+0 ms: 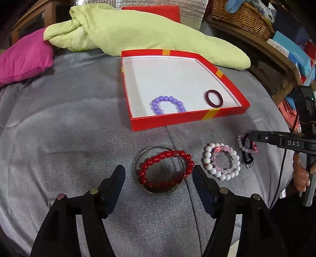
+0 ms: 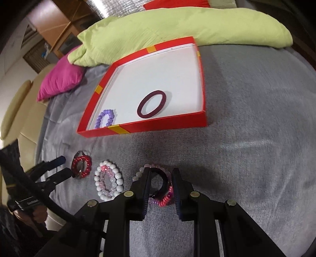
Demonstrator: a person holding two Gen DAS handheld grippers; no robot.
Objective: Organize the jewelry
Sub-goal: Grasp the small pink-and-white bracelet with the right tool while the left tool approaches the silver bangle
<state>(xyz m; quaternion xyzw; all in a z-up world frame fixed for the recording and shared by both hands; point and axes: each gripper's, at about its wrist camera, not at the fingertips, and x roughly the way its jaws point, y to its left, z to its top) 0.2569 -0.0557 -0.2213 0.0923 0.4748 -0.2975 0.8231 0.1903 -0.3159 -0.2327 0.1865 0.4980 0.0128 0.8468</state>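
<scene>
A red box lid [image 1: 136, 124] with a white floor lies on the grey bedcover and holds a purple bead bracelet [image 1: 167, 98] and a dark maroon ring [image 1: 205, 98]. In front of it my left gripper [image 1: 159, 172] stands open, its fingers either side of a red bead bracelet [image 1: 150, 161] that lies over a thin metal bangle [image 1: 136, 168]. To the right lie a white bead bracelet [image 1: 207, 156] and a clear pink one [image 1: 227, 148]. My right gripper [image 2: 161, 171] is narrowly open over a black hair tie [image 2: 165, 178] and a pink coil tie [image 2: 165, 201], which lie between its fingers.
A light green quilt [image 1: 138, 33] is bunched behind the lid, with a pink pillow [image 1: 25, 59] at the far left. A wicker basket [image 1: 243, 17] and a shelf of boxes [image 1: 286, 51] stand at the right. A person's hand [image 1: 300, 174] holds the right gripper's handle.
</scene>
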